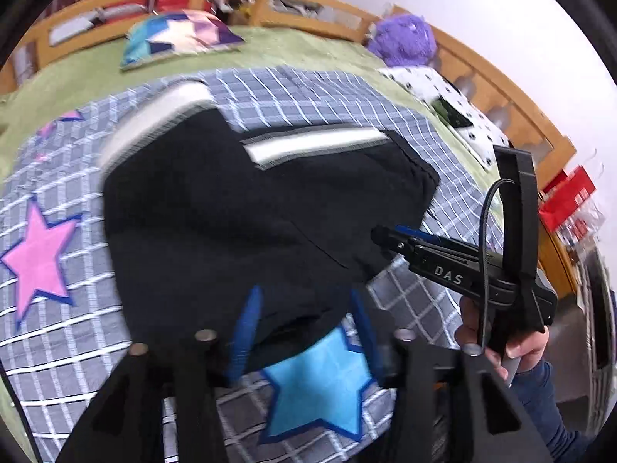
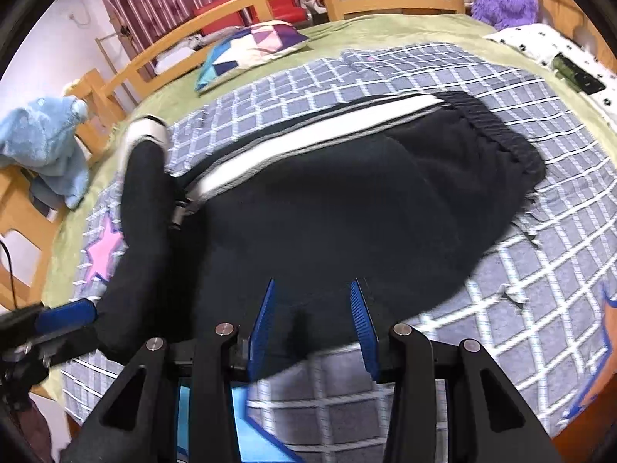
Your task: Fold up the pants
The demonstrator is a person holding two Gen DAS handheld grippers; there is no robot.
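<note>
Black pants with a white side stripe lie folded on a grey checked blanket on the bed. In the right wrist view the pants spread ahead, waistband at the far right, one leg lifted at the left. My left gripper is open, its blue fingers over the pants' near edge. My right gripper is open over the pants' near edge; in the left wrist view it touches the pants' right edge.
A patchwork pillow lies at the back on the green bedcover. A purple plush toy and a dotted white cloth sit at the far right. A light blue plush toy sits on a wooden chair at the left. Wooden rails surround the bed.
</note>
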